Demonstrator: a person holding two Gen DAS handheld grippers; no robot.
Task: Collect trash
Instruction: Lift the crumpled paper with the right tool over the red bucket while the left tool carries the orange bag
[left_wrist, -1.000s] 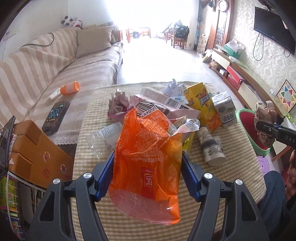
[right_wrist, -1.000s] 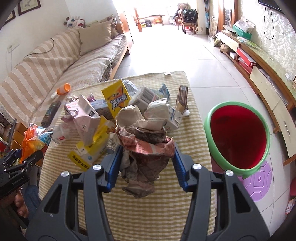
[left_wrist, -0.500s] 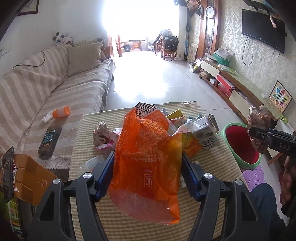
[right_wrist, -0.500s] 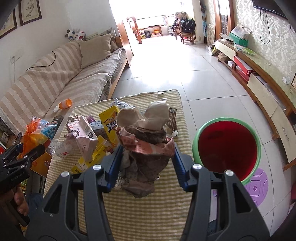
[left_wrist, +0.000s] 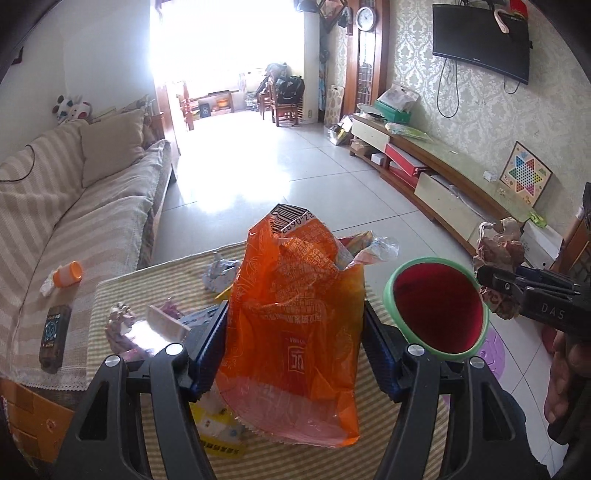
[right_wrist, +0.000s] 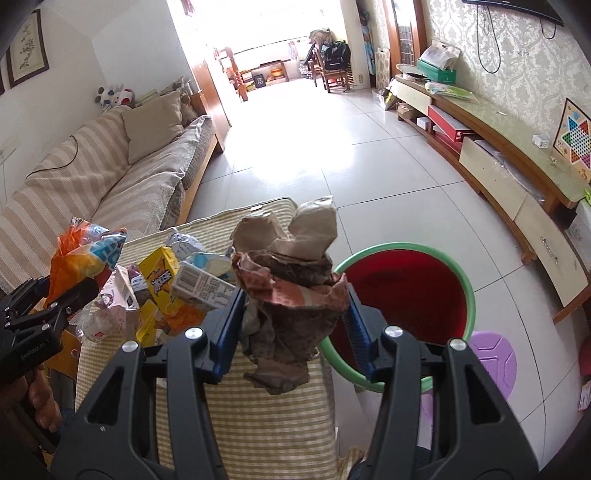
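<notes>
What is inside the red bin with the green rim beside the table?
The red plastic bin with the green rim shows only bare red wall; no trash is visible. The crumpled brown paper and the right tongs cover its near-left part.

Beige striped fabric sofa (left_wrist: 66, 206) along left wall; tan square cushion (left_wrist: 110, 147) on seat back. Black remote control (left_wrist: 53, 334) flat on sofa seat. Black flat-screen television (left_wrist: 480, 37) on patterned wall. Round wall clock (left_wrist: 365, 15) above wooden cabinet. Colourful star-pattern checkers board (right_wrist: 574, 140) leaning against wall on low wooden sideboard (right_wrist: 509, 147).
</notes>
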